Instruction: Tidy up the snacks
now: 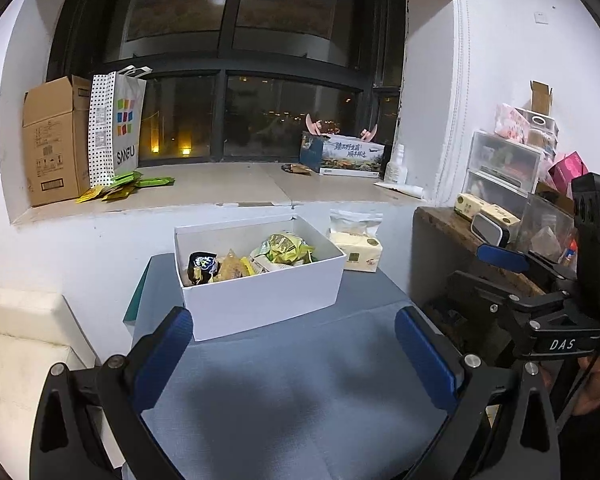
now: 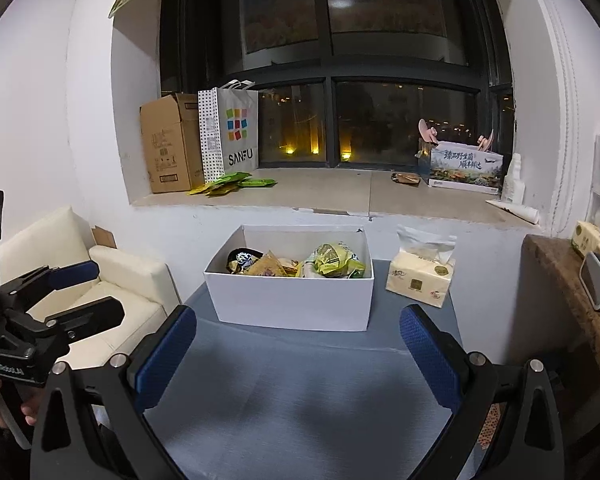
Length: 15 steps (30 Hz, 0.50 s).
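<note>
- Left gripper (image 1: 294,344) spread, empty; right gripper (image 2: 298,344) same, both over grey table (image 2: 300,400).
- White box (image 2: 296,304) at 12 o'clock, snacks (image 2: 332,260) inside.
- Likely start or finish; next: reach forward, pinch a packet.

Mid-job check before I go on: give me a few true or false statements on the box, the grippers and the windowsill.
1. The white box holds snack packets. True.
2. The left gripper grips a snack. False: its fingers are open and empty.
3. The tissue pack sits inside the box. False: it stands beside it on the table.
4. Green packets lie on the windowsill. True.
5. The right gripper is open. True.
</note>
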Each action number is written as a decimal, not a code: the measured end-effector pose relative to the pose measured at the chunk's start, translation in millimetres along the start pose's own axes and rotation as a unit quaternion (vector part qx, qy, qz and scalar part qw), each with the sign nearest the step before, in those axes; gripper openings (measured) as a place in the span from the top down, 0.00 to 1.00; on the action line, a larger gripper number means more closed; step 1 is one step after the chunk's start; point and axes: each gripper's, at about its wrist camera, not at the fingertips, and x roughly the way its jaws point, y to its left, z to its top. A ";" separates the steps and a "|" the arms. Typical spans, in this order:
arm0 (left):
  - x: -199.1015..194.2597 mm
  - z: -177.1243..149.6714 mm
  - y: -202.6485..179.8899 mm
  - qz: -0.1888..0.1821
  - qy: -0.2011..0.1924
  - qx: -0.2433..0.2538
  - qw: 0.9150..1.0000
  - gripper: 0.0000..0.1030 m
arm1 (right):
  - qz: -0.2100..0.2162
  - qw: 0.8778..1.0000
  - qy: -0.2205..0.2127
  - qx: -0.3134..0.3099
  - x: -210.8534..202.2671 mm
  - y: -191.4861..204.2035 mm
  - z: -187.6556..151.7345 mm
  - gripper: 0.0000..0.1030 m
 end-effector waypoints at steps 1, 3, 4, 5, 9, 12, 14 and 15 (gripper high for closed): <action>0.2 0.2 0.2 0.000 0.001 0.000 1.000 0.00 | 0.001 1.000 0.001 0.001 0.3 0.0 -0.2 0.00; 1.0 0.6 0.6 0.000 0.002 0.000 1.000 0.00 | 0.001 1.000 0.001 0.000 0.4 1.0 0.2 0.00; 1.2 0.6 0.6 0.002 0.002 0.001 1.000 0.00 | 0.002 1.000 0.001 -0.001 0.0 1.2 0.4 0.00; 1.3 0.8 0.6 0.004 0.002 0.002 1.000 0.00 | 0.001 1.000 0.000 -0.003 0.0 1.7 0.1 0.00; 0.6 0.9 1.9 0.003 0.000 0.003 1.000 0.00 | 0.001 1.000 0.001 -0.006 0.3 3.4 0.1 0.00; 0.5 0.3 1.6 0.003 0.001 0.002 1.000 0.00 | 0.000 1.000 0.000 -0.007 -0.1 4.4 0.4 0.00; 0.4 0.1 1.3 0.004 0.002 0.003 1.000 0.00 | 0.001 1.000 0.000 -0.007 0.3 4.9 0.3 0.00; 0.8 0.3 1.7 0.003 0.002 0.004 1.000 0.00 | 0.000 1.000 0.001 -0.007 0.6 4.8 0.1 0.00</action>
